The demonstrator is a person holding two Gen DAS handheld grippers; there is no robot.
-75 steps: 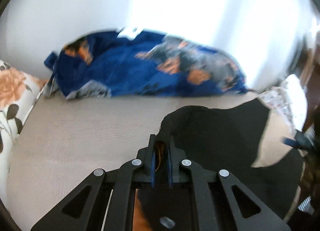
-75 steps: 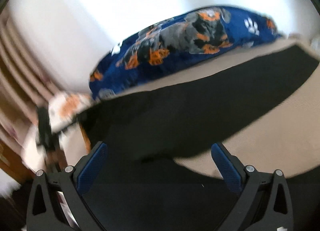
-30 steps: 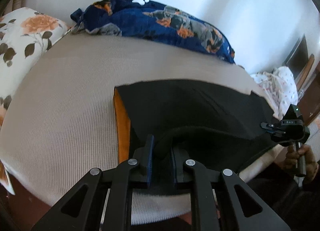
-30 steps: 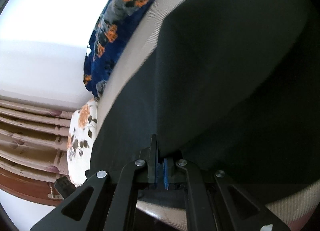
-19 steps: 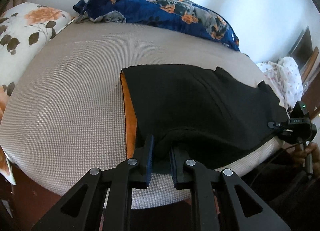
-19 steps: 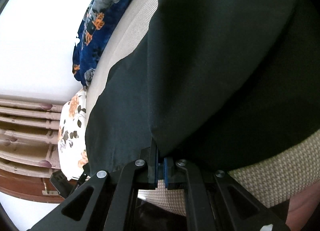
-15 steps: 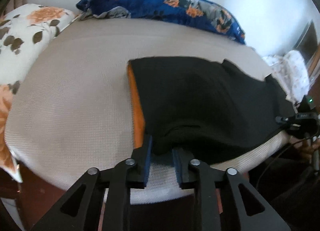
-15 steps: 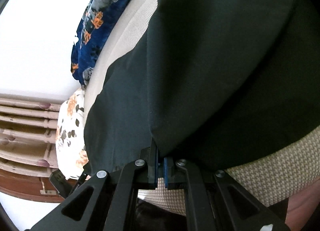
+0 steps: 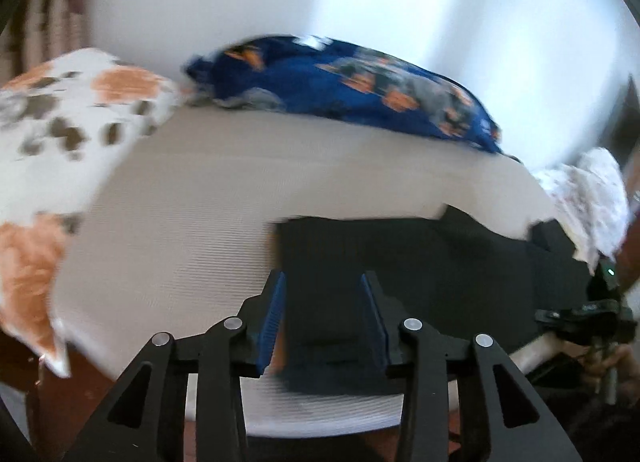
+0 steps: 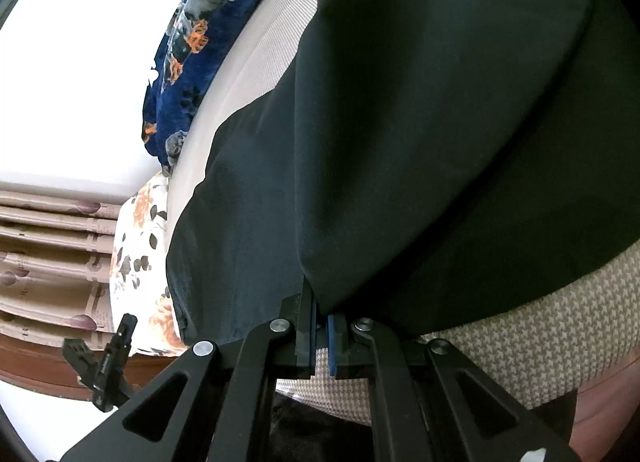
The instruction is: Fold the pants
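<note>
Left tool [image 9: 322, 304] now off the black pants [image 9: 420, 262], jaws opening; right tool [image 10: 320, 324] still clamped on them.

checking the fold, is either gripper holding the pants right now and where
The right gripper pinches the black pants at their near edge. The left gripper is opening, pads clear of the cloth.

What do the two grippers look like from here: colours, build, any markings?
Both match: left gripper and right gripper have black angular linkage frames with triangular cut-outs, silver round pivot bolts, and blue ribbed pads lining the fingers. No lettering is readable.
</note>
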